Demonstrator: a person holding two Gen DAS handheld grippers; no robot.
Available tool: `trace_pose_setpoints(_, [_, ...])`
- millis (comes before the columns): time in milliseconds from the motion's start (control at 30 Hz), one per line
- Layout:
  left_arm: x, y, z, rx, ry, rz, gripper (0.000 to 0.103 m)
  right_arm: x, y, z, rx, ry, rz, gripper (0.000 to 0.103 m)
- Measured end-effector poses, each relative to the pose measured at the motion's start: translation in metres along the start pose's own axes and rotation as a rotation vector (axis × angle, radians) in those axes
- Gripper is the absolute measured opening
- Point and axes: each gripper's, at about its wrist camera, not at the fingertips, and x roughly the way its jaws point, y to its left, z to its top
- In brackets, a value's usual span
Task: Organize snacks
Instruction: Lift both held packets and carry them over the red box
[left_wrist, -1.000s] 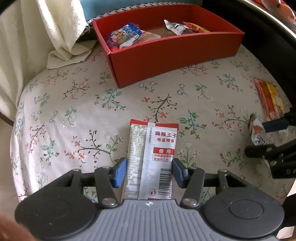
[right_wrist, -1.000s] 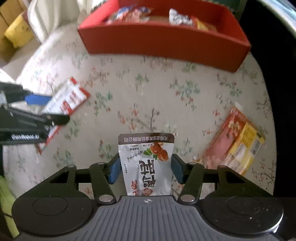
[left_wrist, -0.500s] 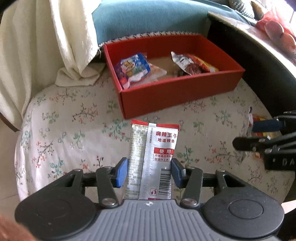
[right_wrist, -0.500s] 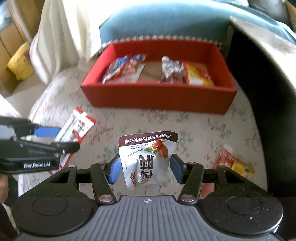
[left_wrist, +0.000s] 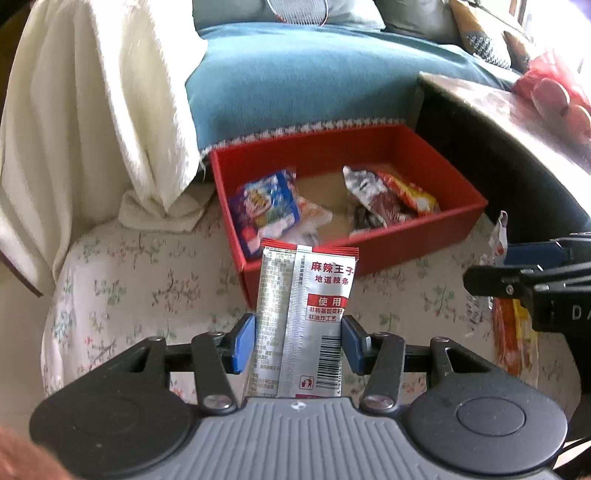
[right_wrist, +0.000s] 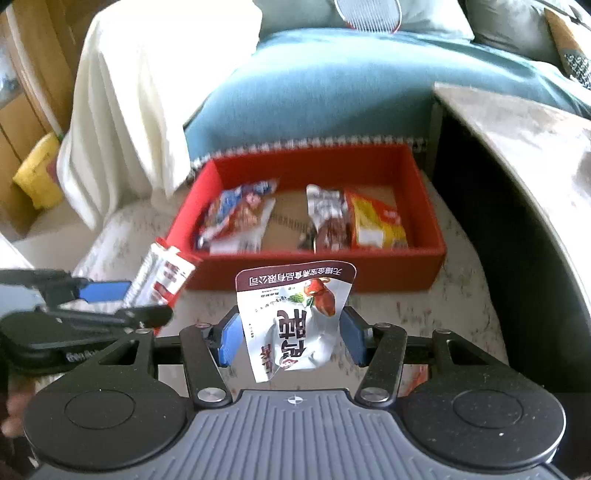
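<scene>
My left gripper is shut on a silver-and-red spicy-strip packet, held upright above the floral cloth just short of the red box. My right gripper is shut on a white-and-maroon snack pouch, held up in front of the same red box. The box holds several snack packs: a blue one on the left, a silver-brown and an orange one on the right. Each gripper shows in the other's view, the right one and the left one.
An orange-yellow snack pack lies on the floral cloth at the right. A white towel hangs at the left, a blue sofa cushion is behind the box, and a dark table stands at the right.
Both grippers have lifted their packets off the cloth and risen, tilting up toward the red box. The box's inside and the sofa behind it have come into view.
</scene>
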Motion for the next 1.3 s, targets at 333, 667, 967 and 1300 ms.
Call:
trace_pose_setpoints(333, [0.005, -0.009, 0.03, 0.01, -0.051, 0.021, 0.043, 0.003, 0.0, 0.031, 0.008, -0.06, 0.005, 0.063])
trace_pose_setpoints(667, [0.02, -0.014, 0.057, 0.026, -0.081, 0.054, 0.043, 0.02, -0.018, 0.06, 0.043, -0.066, -0.022, 0.063])
trace_pose_setpoints(967, [0.043, -0.014, 0.074, 0.028, -0.073, 0.09, 0.043, 0.049, -0.027, 0.081, 0.057, -0.036, -0.045, 0.063])
trace_pose_setpoints(1300, [0.067, -0.009, 0.092, 0.006, -0.059, 0.11, 0.043, 0.081, -0.039, 0.092, 0.065, 0.017, -0.078, 0.063])
